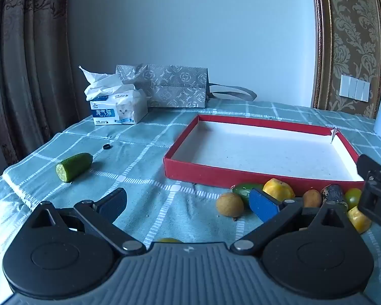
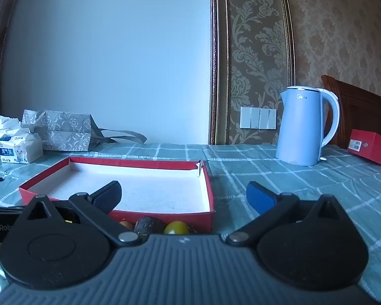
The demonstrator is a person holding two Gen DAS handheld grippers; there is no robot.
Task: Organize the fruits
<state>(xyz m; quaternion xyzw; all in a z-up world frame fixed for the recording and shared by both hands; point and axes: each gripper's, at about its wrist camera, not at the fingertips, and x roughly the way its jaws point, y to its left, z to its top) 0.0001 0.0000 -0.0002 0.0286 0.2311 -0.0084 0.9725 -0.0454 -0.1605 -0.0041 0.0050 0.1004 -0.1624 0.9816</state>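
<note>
Left gripper (image 1: 189,204) wide open, holding nothing, cucumber (image 1: 74,166) only in its view, right gripper (image 2: 184,198) likewise wide and unladen, kettle (image 2: 302,127) only there, red tray (image 2: 210,190) in both

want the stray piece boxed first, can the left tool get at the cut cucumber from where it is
Probably yes. The cut cucumber lies alone on the tablecloth, ahead and to the left of the open left tool, with only bare cloth between them. The fruit pile and red box sit off to the right.

tissue pack (image 1: 119,108), gift bag (image 1: 170,86) — blue kettle (image 2: 303,127)
</note>
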